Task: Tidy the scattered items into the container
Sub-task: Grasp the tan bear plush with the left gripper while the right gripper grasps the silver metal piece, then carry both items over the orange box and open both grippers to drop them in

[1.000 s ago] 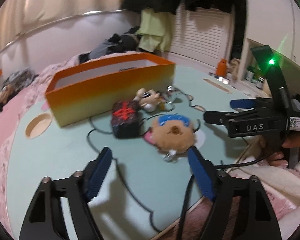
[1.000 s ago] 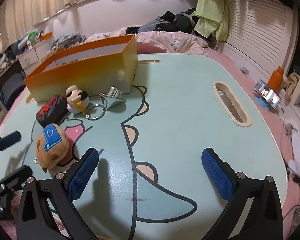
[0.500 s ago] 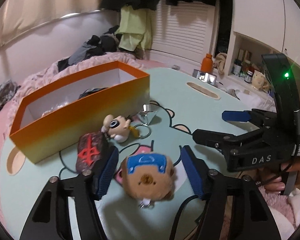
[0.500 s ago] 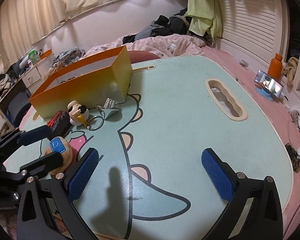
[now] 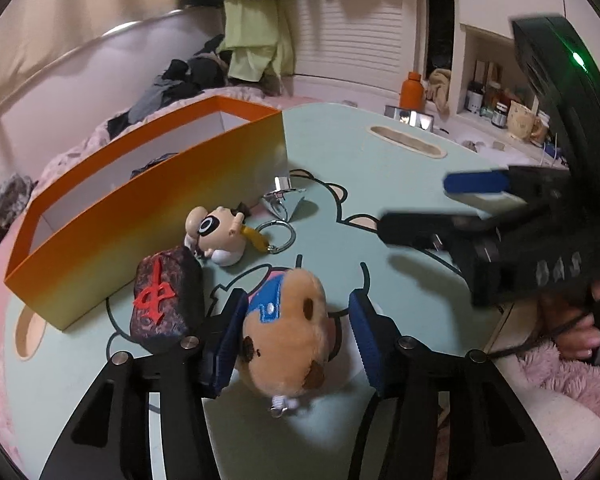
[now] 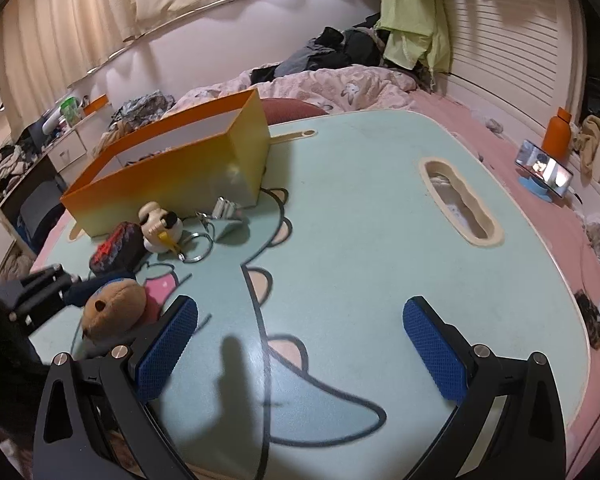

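Observation:
A brown plush toy with a blue cap (image 5: 284,332) lies on the green table between the open jaws of my left gripper (image 5: 296,340); the left pad touches or nearly touches it. The plush also shows in the right wrist view (image 6: 114,308). A dark pouch with a red character (image 5: 164,300), a small cartoon figure keychain (image 5: 216,232) and a silver metal piece (image 5: 284,196) lie beside the orange box (image 5: 140,216). My right gripper (image 6: 300,352) is open and empty over the table, right of the plush.
The green table (image 6: 380,220) has a cartoon print and an oval slot (image 6: 460,204). A phone on a stand (image 6: 544,168) and an orange bottle (image 6: 556,136) are at the far right. Bedding and clothes lie behind the box.
My left gripper has moved forward and down, so the plush now sits between its jaws. The right gripper has shifted slightly and stays open.

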Demonstrator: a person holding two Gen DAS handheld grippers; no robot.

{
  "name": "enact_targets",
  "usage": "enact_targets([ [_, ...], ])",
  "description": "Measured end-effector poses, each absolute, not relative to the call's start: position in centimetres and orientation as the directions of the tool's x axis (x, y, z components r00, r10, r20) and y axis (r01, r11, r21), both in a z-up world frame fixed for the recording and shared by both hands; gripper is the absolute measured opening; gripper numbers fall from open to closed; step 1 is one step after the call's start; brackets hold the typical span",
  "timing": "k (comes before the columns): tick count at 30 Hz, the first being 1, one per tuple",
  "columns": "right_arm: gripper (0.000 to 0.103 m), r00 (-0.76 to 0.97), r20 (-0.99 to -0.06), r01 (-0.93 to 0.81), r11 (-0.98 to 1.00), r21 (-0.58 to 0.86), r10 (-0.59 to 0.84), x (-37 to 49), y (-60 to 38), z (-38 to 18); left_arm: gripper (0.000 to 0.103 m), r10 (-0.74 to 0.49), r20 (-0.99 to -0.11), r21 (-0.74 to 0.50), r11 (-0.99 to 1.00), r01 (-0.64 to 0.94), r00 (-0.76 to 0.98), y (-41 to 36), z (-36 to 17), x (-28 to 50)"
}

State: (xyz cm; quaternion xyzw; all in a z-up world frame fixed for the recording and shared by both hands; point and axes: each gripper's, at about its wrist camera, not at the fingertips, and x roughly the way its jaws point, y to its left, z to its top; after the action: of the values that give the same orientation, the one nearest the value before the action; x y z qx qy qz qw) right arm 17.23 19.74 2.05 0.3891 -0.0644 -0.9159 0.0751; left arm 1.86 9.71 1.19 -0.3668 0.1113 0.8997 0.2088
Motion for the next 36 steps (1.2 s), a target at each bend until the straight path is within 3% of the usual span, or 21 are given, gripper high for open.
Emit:
enact_targets([
  [1,0.103,-0.693,-0.696,0.091,-0.981,0.172,-0.186,16.9,19.6,2.4,0.031,0.309,-0.709,0.024,-0.888,-0.458,-0.635,9.4,1.1,1.8],
  [5,0.102,-0.689,-0.694,0.12,-0.978,0.171,-0.206,14.8,18.6,3.6,0.029,0.333,-0.704,-0.023,-0.894,-0.448,-0.627,8.5,1.0,1.8],
  [7,0.089,-0.664,-0.71,0.138,-0.972,0.19,-0.234,13.2,17.9,3.7,0.029,0.352,-0.697,-0.045,-0.891,-0.452,-0.624,8.1,1.1,2.2],
  [16,0.057,-0.594,-0.75,0.176,-0.956,0.233,-0.292,10.1,16.0,2.2,0.029,0.388,-0.682,-0.101,-0.89,-0.446,-0.62,5.6,0.9,4.0],
  [21,0.052,-0.589,-0.762,0.194,-0.962,0.191,-0.27,9.7,15.0,1.8,0.029,0.388,-0.682,-0.1,-0.89,-0.445,-0.621,5.5,0.9,4.1],
  [23,0.032,-0.595,-0.764,0.198,-0.967,0.159,-0.247,9.7,14.9,1.7,0.029,0.389,-0.681,-0.102,-0.889,-0.445,-0.621,5.4,0.9,4.0],
  [36,0.032,-0.639,-0.718,0.207,-0.961,0.185,-0.276,12.2,15.9,3.2,0.029,0.401,-0.668,-0.128,-0.892,-0.434,-0.627,3.9,2.2,3.4],
])
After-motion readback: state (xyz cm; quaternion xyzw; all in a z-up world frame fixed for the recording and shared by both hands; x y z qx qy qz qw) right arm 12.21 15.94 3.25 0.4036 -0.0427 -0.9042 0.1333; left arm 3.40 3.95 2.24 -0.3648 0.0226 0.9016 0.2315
